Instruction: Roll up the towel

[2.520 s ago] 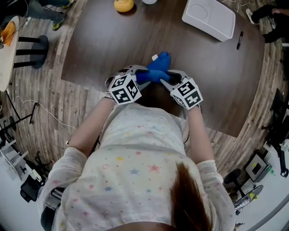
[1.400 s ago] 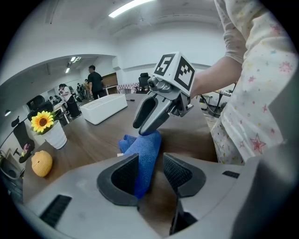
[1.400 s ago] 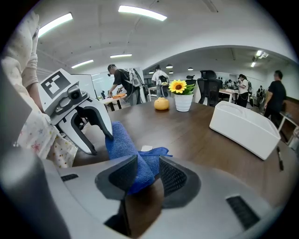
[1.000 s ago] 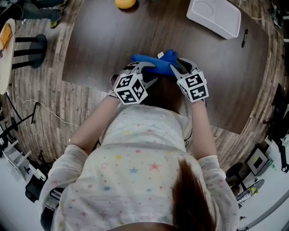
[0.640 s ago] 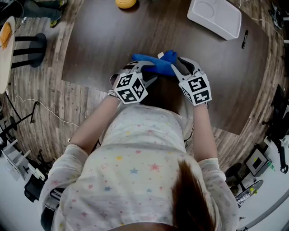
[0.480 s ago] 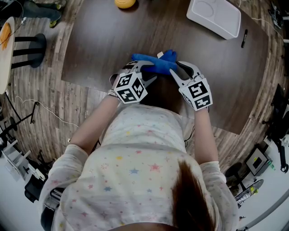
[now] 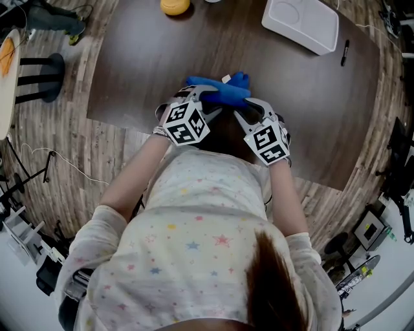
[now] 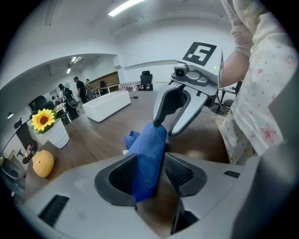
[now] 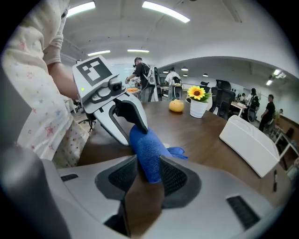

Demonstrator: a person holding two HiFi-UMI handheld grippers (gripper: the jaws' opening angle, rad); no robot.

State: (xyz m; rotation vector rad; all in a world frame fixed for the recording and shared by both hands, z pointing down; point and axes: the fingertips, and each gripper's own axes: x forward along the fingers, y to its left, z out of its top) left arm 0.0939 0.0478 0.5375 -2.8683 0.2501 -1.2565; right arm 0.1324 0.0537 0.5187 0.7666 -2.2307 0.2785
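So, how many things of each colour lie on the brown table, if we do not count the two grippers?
Blue: 1, the towel
Orange-yellow: 1, the round fruit
White: 2, the tray and the sunflower pot
Black: 1, the pen
Total: 5
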